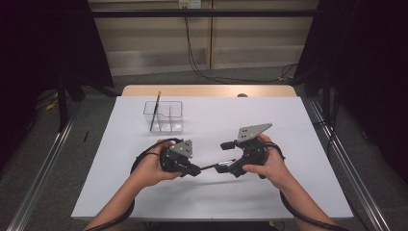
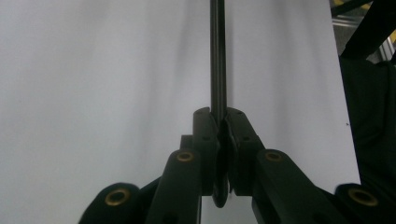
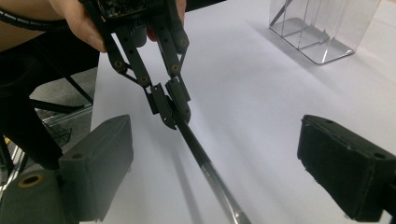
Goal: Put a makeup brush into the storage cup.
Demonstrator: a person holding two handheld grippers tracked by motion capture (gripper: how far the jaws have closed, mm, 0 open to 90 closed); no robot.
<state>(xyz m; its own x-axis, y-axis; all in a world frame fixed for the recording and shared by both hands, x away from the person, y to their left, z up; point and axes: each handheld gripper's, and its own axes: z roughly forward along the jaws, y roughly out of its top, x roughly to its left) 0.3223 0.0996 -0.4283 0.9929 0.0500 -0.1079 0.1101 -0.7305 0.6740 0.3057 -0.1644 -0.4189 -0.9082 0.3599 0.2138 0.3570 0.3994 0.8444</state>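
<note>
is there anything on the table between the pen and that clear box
Nothing visible. The pen is clamped in the left gripper, with the right gripper open around its other end. The white tabletop up to the clear box is bare.

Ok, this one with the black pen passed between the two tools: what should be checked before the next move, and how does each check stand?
1. Left tool shut on the black pen: ok.
2. Right tool open, pads off the pen: ok.
3. Pen lifted off the white table: ok.
4. Clear divided holder upright: ok.
5. A free compartment beside the pencil: ok.
6. Which pen end is the tip: cannot tell.
</note>
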